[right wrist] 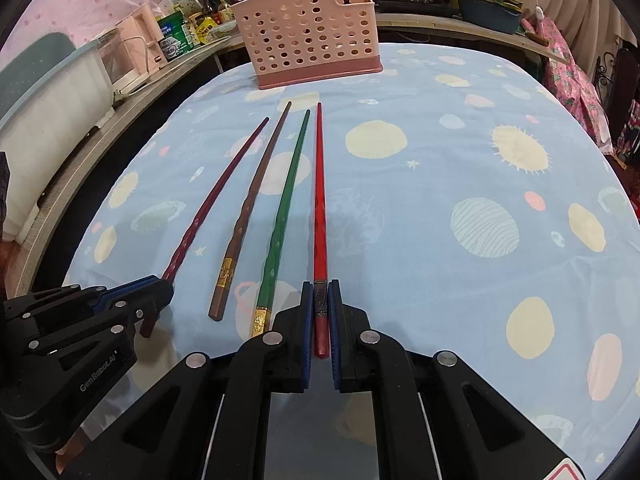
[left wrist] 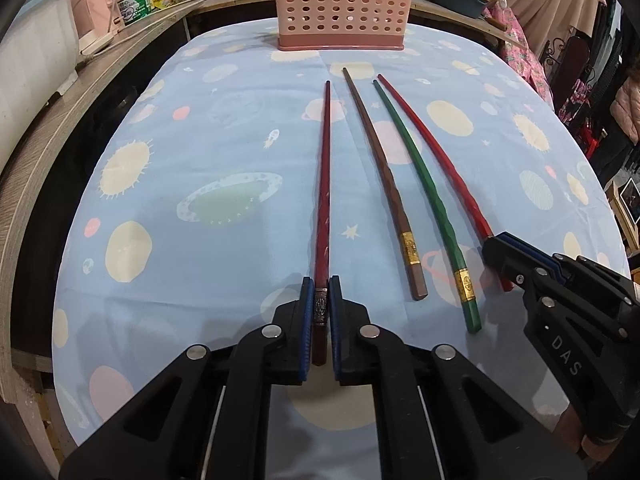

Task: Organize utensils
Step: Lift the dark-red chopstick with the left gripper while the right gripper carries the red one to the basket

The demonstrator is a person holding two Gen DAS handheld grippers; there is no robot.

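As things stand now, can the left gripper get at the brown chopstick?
Probably not yet. The left gripper is shut on the dark red chopstick, so its jaws are occupied. The brown chopstick lies bare beside it, with nothing on it.

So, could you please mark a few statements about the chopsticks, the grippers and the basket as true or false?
1. The left gripper is shut on the dark red chopstick. True.
2. The right gripper holds the green chopstick. False: it is shut on the bright red chopstick.
3. The brown chopstick lies free on the tablecloth. True.
4. The pink basket lies tipped on its side. False: it stands upright beyond the chopsticks.
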